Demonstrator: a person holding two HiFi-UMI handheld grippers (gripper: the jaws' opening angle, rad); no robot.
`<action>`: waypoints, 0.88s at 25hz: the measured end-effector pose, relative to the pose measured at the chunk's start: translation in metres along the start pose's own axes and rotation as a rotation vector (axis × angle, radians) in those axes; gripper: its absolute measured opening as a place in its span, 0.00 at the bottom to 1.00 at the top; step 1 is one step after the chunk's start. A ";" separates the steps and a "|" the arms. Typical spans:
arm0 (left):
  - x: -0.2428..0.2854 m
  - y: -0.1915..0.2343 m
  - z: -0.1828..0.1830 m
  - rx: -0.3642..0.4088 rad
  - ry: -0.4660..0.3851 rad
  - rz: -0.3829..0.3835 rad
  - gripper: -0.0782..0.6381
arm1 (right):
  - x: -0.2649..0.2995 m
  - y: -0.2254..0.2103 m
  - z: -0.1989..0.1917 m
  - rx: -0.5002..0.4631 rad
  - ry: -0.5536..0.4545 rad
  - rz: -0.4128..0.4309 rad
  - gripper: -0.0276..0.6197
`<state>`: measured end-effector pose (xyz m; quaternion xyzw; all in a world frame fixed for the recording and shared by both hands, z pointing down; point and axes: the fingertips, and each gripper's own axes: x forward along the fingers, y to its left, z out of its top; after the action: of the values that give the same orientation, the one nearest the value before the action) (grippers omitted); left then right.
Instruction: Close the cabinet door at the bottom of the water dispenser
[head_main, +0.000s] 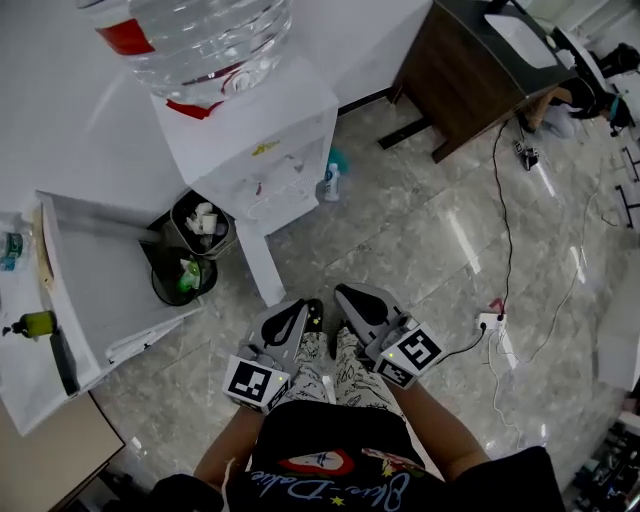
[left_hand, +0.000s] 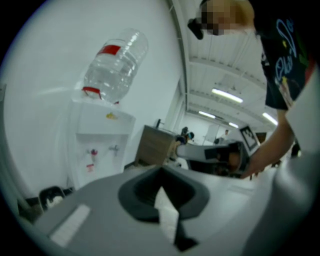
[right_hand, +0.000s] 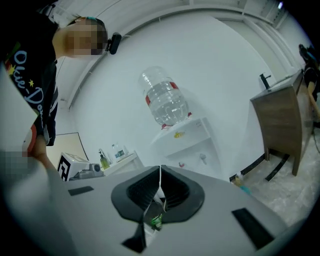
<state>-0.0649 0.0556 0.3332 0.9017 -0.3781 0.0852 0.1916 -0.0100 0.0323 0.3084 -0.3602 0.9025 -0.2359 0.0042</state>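
Observation:
The white water dispenser (head_main: 250, 140) stands against the wall with a clear bottle (head_main: 200, 40) on top. From its base a narrow white panel (head_main: 259, 264) juts out toward me; it looks like the open cabinet door seen edge-on. Both grippers are held close to my body, about a step short of that panel. My left gripper (head_main: 311, 312) and my right gripper (head_main: 344, 296) sit side by side, jaws pressed together, nothing in them. The dispenser (left_hand: 100, 142) appears ahead in the left gripper view, and higher, the dispenser (right_hand: 189, 140) in the right gripper view.
Two black waste bins (head_main: 203, 224) (head_main: 181, 277) stand left of the dispenser. A white table (head_main: 95, 300) with bottles is at far left. A small bottle (head_main: 331, 182) stands on the floor. A brown desk (head_main: 470, 70) is back right; a power strip (head_main: 490, 322) and cable lie right.

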 end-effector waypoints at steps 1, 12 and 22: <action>0.009 0.003 -0.011 0.000 0.023 -0.008 0.11 | 0.007 -0.008 -0.010 0.018 0.008 0.009 0.07; 0.097 0.092 -0.141 -0.053 0.137 0.170 0.11 | 0.061 -0.118 -0.122 0.095 0.134 0.053 0.07; 0.082 0.174 -0.251 -0.165 0.193 0.391 0.11 | 0.111 -0.164 -0.207 0.144 0.195 0.030 0.07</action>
<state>-0.1335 -0.0062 0.6354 0.7802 -0.5312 0.1753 0.2798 -0.0226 -0.0559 0.5810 -0.3205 0.8848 -0.3338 -0.0543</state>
